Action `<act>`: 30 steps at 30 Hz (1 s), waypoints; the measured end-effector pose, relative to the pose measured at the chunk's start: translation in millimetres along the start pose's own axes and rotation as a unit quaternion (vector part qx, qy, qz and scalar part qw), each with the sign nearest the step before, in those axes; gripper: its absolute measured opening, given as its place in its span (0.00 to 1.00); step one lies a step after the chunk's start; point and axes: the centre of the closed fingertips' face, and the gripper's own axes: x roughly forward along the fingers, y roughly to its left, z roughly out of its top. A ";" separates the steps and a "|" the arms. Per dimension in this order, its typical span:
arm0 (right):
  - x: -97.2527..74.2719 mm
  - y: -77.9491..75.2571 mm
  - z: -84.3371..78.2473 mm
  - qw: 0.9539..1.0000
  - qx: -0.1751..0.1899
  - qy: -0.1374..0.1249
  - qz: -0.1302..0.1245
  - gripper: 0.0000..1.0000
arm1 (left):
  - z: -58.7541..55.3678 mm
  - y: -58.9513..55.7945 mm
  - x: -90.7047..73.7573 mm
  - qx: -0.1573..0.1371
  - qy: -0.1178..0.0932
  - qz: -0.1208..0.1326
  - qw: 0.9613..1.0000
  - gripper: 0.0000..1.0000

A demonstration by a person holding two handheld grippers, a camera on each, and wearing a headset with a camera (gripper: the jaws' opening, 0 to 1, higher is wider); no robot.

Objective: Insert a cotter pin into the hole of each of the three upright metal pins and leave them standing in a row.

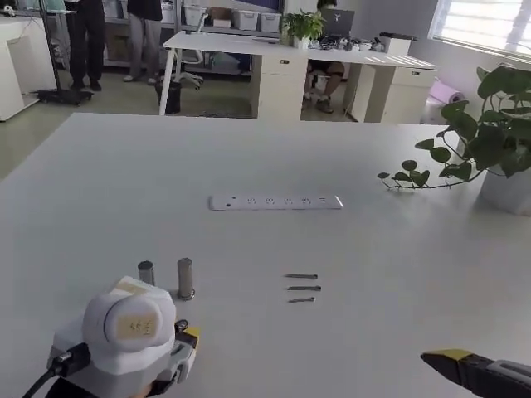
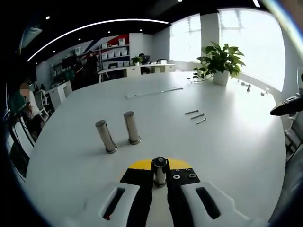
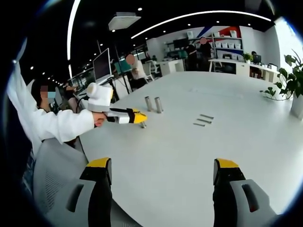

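Left gripper (image 2: pixel 159 165) clamped on short grey steel pin (image 2: pixel 159 176); right gripper (image 3: pixel 160 176) wide, empty. Pin to be set upright in line with two standing steel pins (image 2: pixel 131 127).

Dull metal pins (image 1: pixel 185 278), matt table (image 1: pixel 373 274)

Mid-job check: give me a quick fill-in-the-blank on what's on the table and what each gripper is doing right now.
1. The left gripper has its jaws shut on one metal pin; ___ more metal pins stand upright on the table.
2. ___ cotter pins lie loose on the table.
3. The right gripper has its jaws ___ and holds nothing.
4. The long white thing beyond the cotter pins is a ___.

Missing words: two; three; open; power strip.
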 end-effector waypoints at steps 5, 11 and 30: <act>0.8 2.4 1.3 1.000 -0.004 -0.001 0.003 0.87 | -0.1 0.9 0.1 0.017 0.004 0.003 1.000 0.14; -1.8 3.0 1.1 1.000 -0.007 -0.001 0.003 0.87 | -0.8 3.4 -2.6 0.036 0.006 0.003 0.999 0.27; 0.5 8.8 4.3 1.000 -0.019 0.005 0.009 0.87 | -1.5 -9.1 -56.6 0.051 0.008 -0.160 0.986 0.80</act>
